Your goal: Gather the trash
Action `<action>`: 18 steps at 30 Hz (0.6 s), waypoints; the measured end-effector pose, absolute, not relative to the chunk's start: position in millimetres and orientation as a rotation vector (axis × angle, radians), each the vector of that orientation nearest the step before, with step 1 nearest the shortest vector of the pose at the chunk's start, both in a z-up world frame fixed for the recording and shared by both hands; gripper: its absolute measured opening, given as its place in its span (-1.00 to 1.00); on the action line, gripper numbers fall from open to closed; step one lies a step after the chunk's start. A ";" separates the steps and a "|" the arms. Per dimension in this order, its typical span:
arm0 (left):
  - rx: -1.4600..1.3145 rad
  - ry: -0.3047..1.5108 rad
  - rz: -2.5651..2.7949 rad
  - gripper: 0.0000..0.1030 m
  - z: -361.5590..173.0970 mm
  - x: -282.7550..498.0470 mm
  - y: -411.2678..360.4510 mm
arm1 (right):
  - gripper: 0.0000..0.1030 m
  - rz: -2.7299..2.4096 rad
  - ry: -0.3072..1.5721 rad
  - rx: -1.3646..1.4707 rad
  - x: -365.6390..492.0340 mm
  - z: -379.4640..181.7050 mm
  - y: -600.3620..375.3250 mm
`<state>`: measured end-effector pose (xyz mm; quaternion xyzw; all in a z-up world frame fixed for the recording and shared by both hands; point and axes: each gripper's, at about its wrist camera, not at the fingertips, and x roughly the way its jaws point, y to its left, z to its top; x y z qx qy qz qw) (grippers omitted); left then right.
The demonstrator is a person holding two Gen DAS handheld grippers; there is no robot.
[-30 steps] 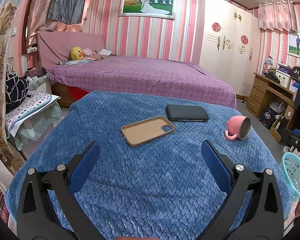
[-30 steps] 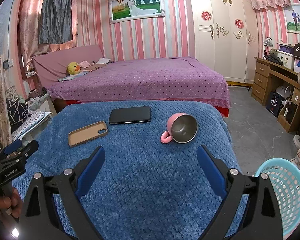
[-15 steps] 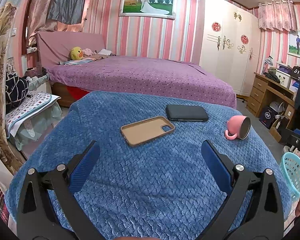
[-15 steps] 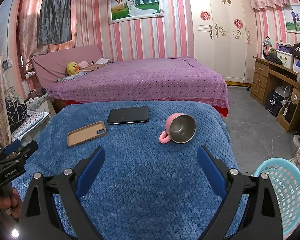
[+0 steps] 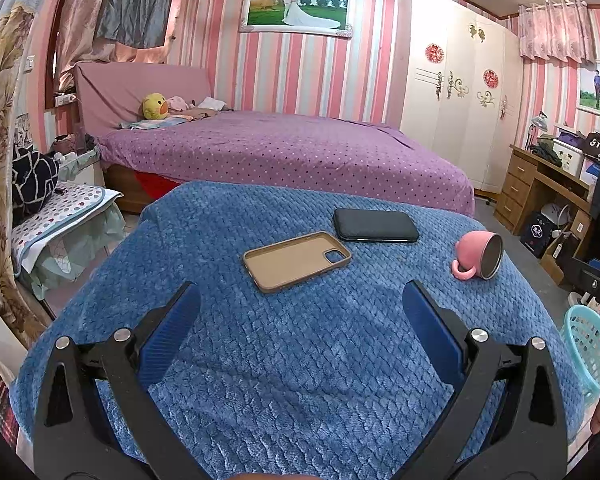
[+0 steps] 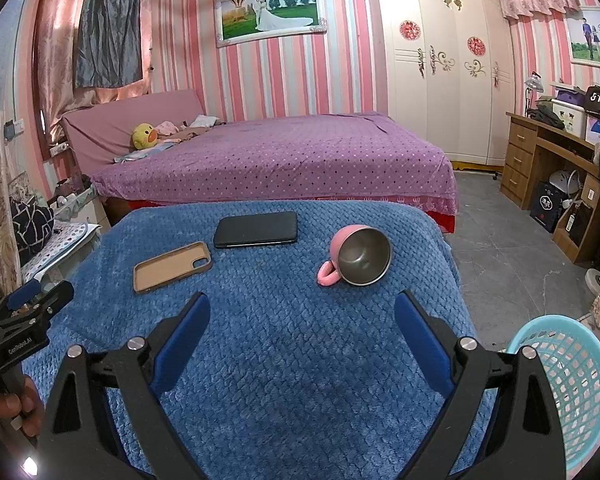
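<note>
My left gripper point(image 5: 300, 312) and my right gripper point(image 6: 302, 320) both hover over the blue blanket point(image 6: 292, 360) covering the surface, each with its jaws spread wide and nothing between them.

On how far the job stands, I can judge little. No wrapper, scrap or crumpled paper shows anywhere on the blanket. What lies there is a tan phone case point(image 5: 297, 261) with its hollow side up, a black phone point(image 6: 256, 229) just beyond it, and a pink mug point(image 6: 358, 255) tipped on its side with its steel mouth toward me. None of these reads plainly as trash. The light blue basket point(image 6: 572, 392) stands on the floor off the right edge of the surface; what I can see of its inside looks bare, though its bottom is hidden.

So this fits either trash already gone from the blanket, or these three things being what the basket is meant for. I cannot tell which.
</note>
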<state>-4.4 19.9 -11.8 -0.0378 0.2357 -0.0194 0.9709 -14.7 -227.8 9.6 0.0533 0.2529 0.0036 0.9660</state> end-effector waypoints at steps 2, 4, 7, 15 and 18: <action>-0.076 0.477 -0.038 0.90 -12.1 -4.5 19.7 | 0.78 0.009 0.512 0.108 -14.6 9.5 -228.0; -0.075 0.477 -0.039 0.90 -12.3 -4.8 19.1 | 0.78 0.007 0.512 0.107 -14.6 9.6 -227.6; -0.075 0.477 -0.039 0.90 -12.2 -5.0 19.2 | 0.78 0.008 0.512 0.108 -14.3 9.0 -228.3; -0.077 0.477 -0.037 0.90 -12.2 -5.0 19.3 | 0.78 0.009 0.514 0.106 -13.8 8.4 -229.2; -0.076 0.477 -0.035 0.90 -12.2 -5.1 19.0 | 0.78 0.011 0.516 0.104 -13.7 8.3 -229.0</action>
